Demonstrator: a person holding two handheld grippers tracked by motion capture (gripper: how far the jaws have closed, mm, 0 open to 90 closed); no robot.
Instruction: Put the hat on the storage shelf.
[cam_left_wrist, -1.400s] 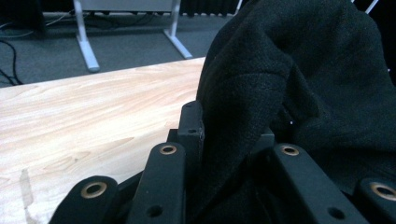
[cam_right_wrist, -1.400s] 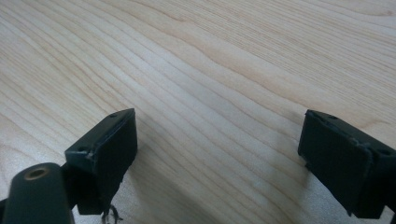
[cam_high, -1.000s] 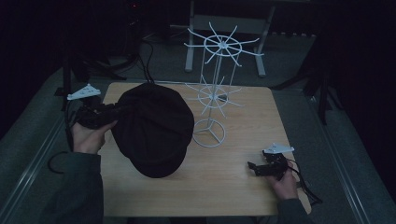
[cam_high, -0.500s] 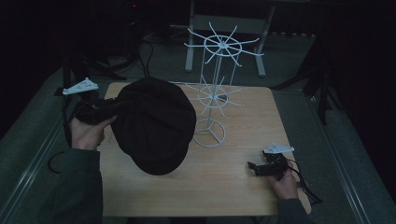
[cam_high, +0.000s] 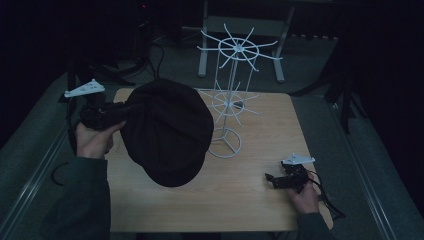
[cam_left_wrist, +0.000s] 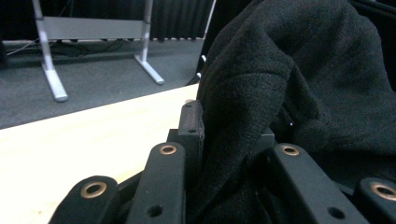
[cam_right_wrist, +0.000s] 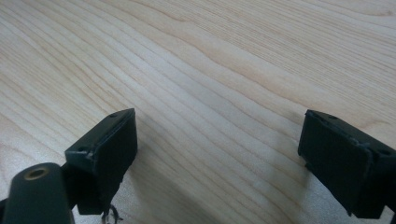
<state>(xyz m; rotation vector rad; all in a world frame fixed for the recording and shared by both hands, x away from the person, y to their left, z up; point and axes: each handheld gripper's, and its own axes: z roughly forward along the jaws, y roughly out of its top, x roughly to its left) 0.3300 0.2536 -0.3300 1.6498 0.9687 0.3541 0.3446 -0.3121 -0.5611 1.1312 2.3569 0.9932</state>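
A black cap (cam_high: 167, 132) of thick woollen cloth hangs over the left half of the wooden tabletop (cam_high: 250, 195), its brim end nearest the person. In the high view it is held up by its left edge, and whether its lower edge touches the wood cannot be told. The left hand-held gripper (cam_high: 112, 114) is clamped on that edge; in the left gripper view the dark fabric (cam_left_wrist: 289, 93) is bunched between the black jaws. Just right of the cap stands a white wire display stand (cam_high: 232, 95) with spoked tiers and a ring base. Well apart, near the front right corner, the right hand-held gripper (cam_high: 274, 179) sits low over bare wood, its jaws wide apart with nothing between them (cam_right_wrist: 217, 154).
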